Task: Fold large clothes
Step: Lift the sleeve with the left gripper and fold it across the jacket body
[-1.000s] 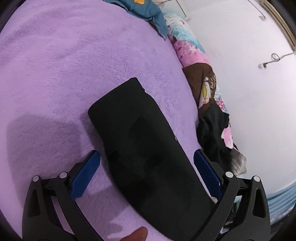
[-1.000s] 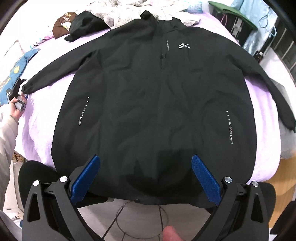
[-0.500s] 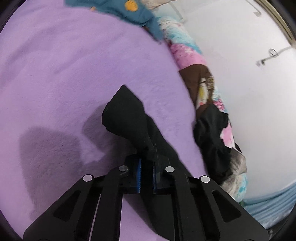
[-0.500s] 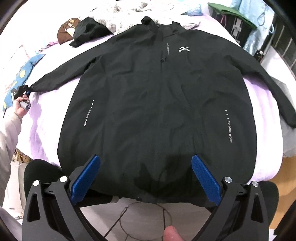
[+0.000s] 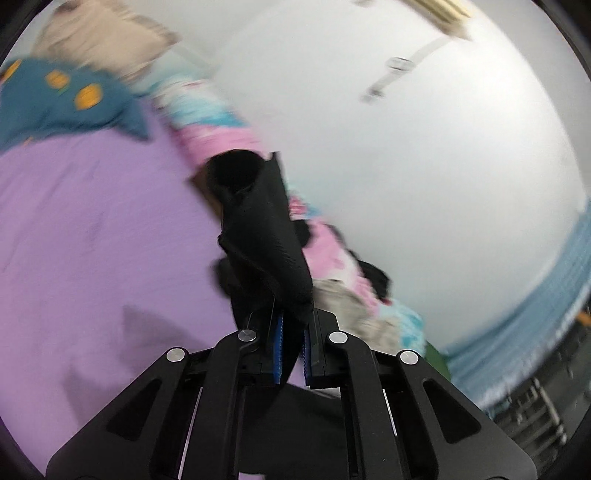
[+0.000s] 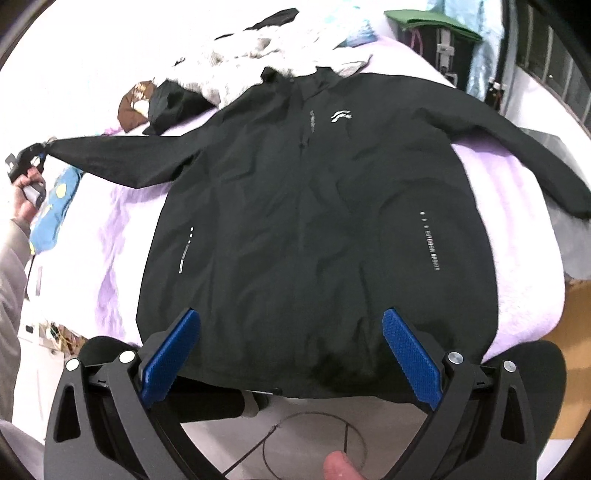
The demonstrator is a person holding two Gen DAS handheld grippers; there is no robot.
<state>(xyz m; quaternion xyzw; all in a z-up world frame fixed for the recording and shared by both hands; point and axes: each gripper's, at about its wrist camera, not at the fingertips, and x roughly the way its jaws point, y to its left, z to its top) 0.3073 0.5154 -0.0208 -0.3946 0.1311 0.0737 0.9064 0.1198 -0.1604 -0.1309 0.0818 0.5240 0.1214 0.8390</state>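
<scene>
A large black jacket (image 6: 310,221) lies face up on a purple blanket (image 6: 517,229), both sleeves stretched out. In the left wrist view my left gripper (image 5: 293,350) is shut on the cuff end of the black sleeve (image 5: 262,229), which stands lifted above the purple blanket (image 5: 92,240). The right wrist view shows the same left gripper (image 6: 31,155) at the far left, a hand around it, pulling the sleeve (image 6: 122,158) taut off the bed. My right gripper (image 6: 291,354) hovers open over the jacket's bottom hem, nothing between its blue pads (image 6: 171,354).
A pile of clothes and bedding (image 6: 236,70) lies by the jacket's collar; a teal garment with orange spots (image 5: 62,99) and pink patterned bedding (image 5: 218,129) lie along the white wall. A green-topped box (image 6: 432,26) stands at the far right. The bed's near edge is under my right gripper.
My left gripper shut on the sleeve's cuff and lifted it well up off the blanket, turning toward the wall. The right gripper stayed open and drifted slightly along the hem.
</scene>
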